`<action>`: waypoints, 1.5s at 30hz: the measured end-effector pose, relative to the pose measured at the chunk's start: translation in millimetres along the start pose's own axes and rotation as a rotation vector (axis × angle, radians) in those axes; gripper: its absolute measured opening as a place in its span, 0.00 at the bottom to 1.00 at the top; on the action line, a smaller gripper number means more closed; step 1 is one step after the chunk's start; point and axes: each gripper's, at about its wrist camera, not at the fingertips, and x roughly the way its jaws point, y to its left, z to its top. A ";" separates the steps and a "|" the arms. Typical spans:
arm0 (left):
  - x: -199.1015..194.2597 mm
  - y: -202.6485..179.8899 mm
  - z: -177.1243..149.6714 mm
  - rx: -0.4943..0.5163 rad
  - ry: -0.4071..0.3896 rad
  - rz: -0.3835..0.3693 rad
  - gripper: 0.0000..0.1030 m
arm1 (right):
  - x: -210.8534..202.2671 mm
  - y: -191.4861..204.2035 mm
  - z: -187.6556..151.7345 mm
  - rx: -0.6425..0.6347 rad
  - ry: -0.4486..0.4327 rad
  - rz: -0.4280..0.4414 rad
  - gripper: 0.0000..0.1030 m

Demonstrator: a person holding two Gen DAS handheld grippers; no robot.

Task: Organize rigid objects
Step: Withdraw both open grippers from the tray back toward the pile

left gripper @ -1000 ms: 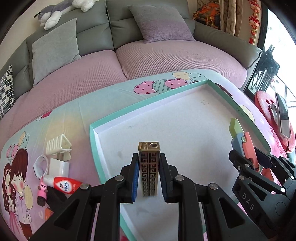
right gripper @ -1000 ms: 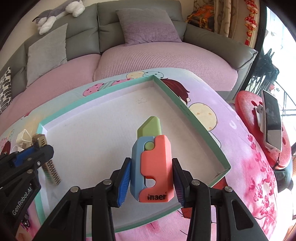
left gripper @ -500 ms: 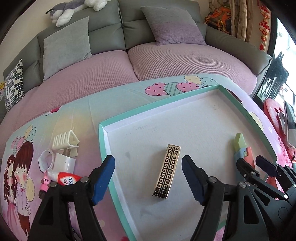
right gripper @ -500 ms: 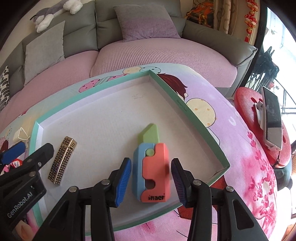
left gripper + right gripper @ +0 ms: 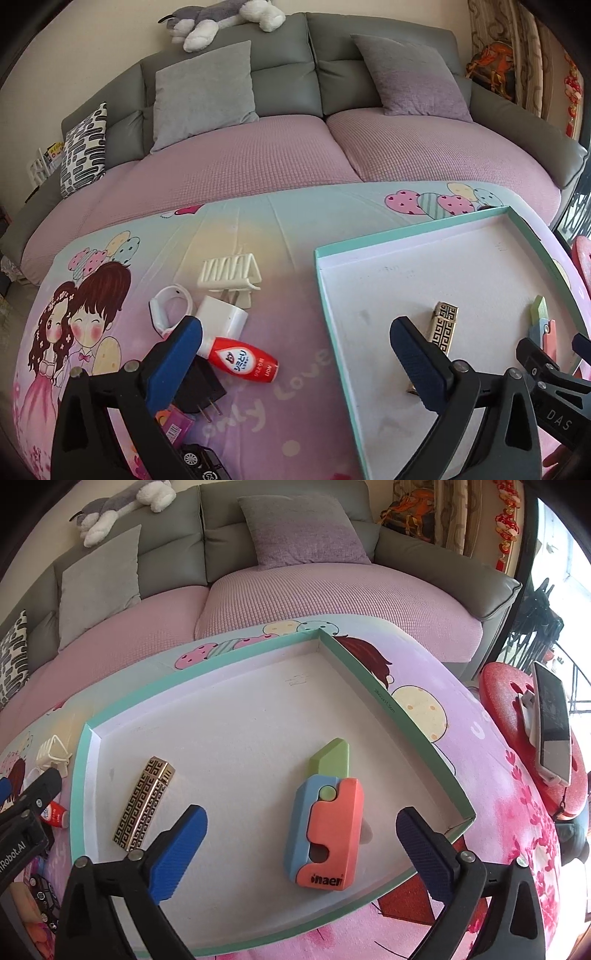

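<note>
A shallow green-rimmed tray (image 5: 384,698) (image 5: 321,280) lies on the patterned cloth. In it lie a gold patterned lighter (image 5: 144,803) (image 5: 443,326) at the left and a coral, blue and green toy knife (image 5: 327,821) (image 5: 541,325) at the right. My right gripper (image 5: 301,843) is open and empty, just in front of the toy knife. My left gripper (image 5: 295,354) is open and empty over the tray's left edge. Left of the tray lie a red bottle (image 5: 242,362), a white charger (image 5: 221,319), a white clip (image 5: 229,273) and a white band (image 5: 166,306).
A black plug (image 5: 199,387), a small pink box (image 5: 175,424) and a black toy car (image 5: 201,463) lie near my left gripper. A sofa with cushions (image 5: 203,92) runs behind the table. A red stool with a phone (image 5: 552,720) stands at the right.
Both grippers let go and opened wide. The lighter and toy knife now lie in the tray. My left gripper swung left toward the loose items; my right gripper pulled back a little.
</note>
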 end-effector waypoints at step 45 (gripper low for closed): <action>-50.9 206.8 -88.3 -0.456 -0.002 0.090 0.99 | -56.9 193.0 -54.9 -0.455 -0.025 0.437 1.00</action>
